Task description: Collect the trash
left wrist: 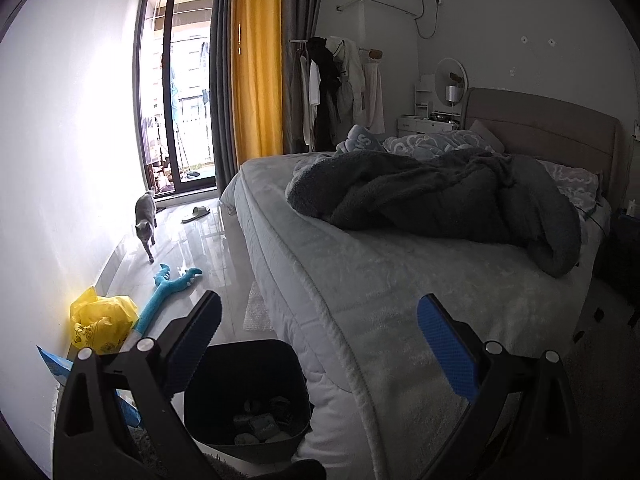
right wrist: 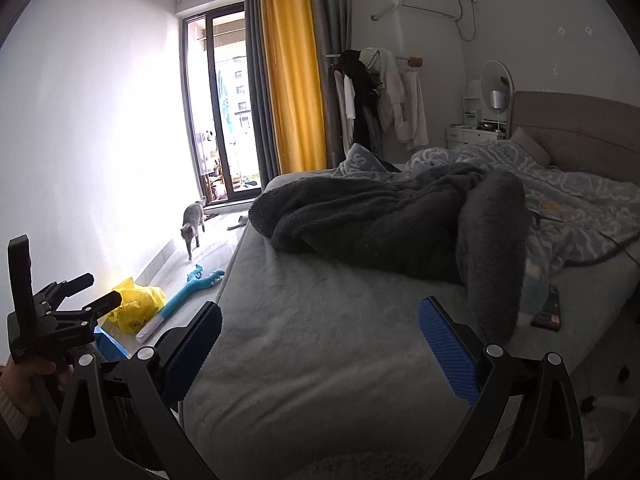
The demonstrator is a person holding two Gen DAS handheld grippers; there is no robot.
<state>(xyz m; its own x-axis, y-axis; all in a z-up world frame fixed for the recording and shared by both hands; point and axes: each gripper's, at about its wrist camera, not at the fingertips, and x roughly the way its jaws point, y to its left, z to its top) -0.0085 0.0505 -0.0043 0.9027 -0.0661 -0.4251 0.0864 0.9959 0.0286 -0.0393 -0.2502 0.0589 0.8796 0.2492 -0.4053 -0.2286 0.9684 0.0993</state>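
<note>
Both claws, left (left wrist: 318, 320) & right (right wrist: 320, 322), gape empty by the bed (left wrist: 360, 280); yellow bag (left wrist: 100, 320) on floor near bin (left wrist: 240, 360); approaching cat (left wrist: 146, 220) might get underfoot.

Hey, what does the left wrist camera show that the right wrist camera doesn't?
Only the left wrist view shows the dark trash bin beside the bed, with some items inside. Only the right wrist view shows the phone on the bed and the left gripper from outside. Both show the yellow plastic bag, the blue toy, the cat and open grippers.
</note>
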